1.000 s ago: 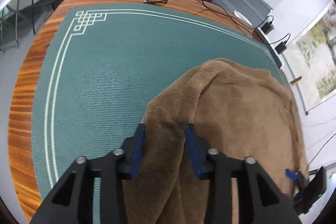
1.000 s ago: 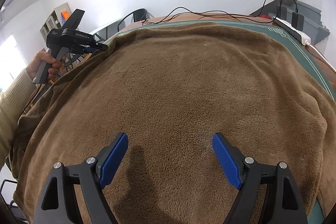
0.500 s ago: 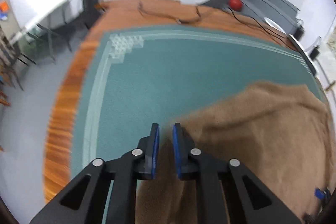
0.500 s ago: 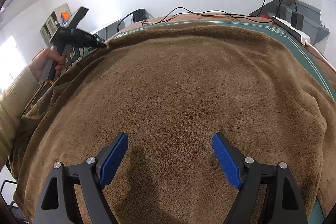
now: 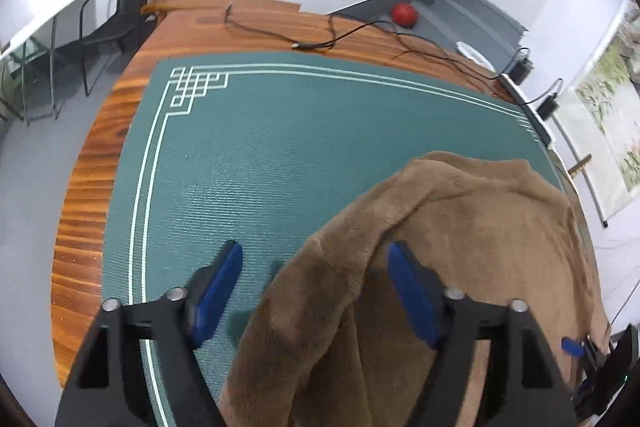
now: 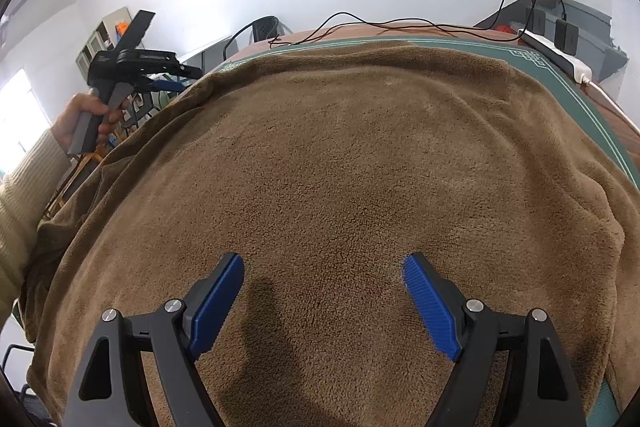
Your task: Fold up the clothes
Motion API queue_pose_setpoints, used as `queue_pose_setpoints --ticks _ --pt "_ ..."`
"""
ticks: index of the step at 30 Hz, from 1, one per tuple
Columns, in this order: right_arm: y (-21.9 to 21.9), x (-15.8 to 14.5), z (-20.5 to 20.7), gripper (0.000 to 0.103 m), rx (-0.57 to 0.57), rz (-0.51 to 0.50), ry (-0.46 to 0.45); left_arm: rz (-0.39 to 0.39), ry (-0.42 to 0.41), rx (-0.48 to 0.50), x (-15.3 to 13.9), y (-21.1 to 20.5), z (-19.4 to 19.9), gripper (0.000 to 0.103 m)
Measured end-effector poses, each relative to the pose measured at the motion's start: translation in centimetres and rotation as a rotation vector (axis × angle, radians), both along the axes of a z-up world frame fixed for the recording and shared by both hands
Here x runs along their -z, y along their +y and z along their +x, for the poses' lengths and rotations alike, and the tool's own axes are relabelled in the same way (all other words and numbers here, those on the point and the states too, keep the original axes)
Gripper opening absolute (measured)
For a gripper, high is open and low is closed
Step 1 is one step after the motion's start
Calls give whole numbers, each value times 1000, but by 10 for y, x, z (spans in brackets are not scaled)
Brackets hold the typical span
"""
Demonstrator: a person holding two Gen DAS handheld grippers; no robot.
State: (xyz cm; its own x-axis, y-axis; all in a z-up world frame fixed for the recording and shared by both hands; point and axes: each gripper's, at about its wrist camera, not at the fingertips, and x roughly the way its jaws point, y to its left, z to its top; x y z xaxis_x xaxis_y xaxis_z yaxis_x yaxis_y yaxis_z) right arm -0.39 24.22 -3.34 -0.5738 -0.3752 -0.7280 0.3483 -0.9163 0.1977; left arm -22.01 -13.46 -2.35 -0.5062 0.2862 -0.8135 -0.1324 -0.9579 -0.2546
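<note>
left gripper pitched downward over the green mat; jaws have just been opening and stand apart, a raised fold of the brown garment between them, pads not pressing it. a hand holds its grip. right gripper angled down over the garment, jaws wide apart, nothing clamped. garment lies spread on the mat toward the counter's right edge.
</note>
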Motion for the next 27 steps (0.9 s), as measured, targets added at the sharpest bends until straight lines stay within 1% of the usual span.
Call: queue_pose_setpoints --ticks 3,5,6,7,8,9,10,11,12,14,16,17,19,20,21,24,25,26,27 --pt "1 0 0 84 1 0 0 -21 4 21 1 6 0 79" --pt "1 0 0 84 0 0 0 -79 -13 35 9 14 -4 78" --pt "1 0 0 84 1 0 0 -112 -28 38 15 19 -7 72" --pt "1 0 0 84 1 -1 0 -142 -49 27 23 22 -11 56" --pt "2 0 0 84 1 -2 0 -170 -72 11 30 24 -14 28" --pt "2 0 0 84 1 -3 0 -180 -89 -11 34 23 -18 22" --pt "2 0 0 84 1 -4 0 -178 -86 -34 34 21 -22 22" --pt "2 0 0 84 2 -4 0 -173 -76 -56 33 18 -25 17" --pt "2 0 0 84 2 -4 -1 -179 -63 -74 30 17 -28 14" --pt "1 0 0 84 1 -3 -2 -194 -42 -92 23 16 -34 14" --pt "1 0 -1 84 1 -3 -4 -240 -28 -87 21 22 -41 14" --pt "0 1 0 84 1 -2 -4 -270 -27 -81 23 26 -45 14" --pt "0 1 0 84 1 -1 -4 -359 -26 -64 33 37 -50 15" --pt "0 1 0 84 1 -2 -4 -406 -6 -56 36 43 -51 15" --pt "1 1 0 84 1 -2 -4 -442 14 -54 37 48 -50 18" --pt "1 1 0 84 1 1 -4 -520 42 -58 39 58 -46 20" --pt "1 1 0 84 1 2 -3 -545 49 -57 39 60 -45 22" --pt "1 1 0 84 1 3 -3 -573 57 -60 39 62 -43 29" --pt "1 1 0 84 1 3 -3 -591 63 -68 38 63 -42 32"
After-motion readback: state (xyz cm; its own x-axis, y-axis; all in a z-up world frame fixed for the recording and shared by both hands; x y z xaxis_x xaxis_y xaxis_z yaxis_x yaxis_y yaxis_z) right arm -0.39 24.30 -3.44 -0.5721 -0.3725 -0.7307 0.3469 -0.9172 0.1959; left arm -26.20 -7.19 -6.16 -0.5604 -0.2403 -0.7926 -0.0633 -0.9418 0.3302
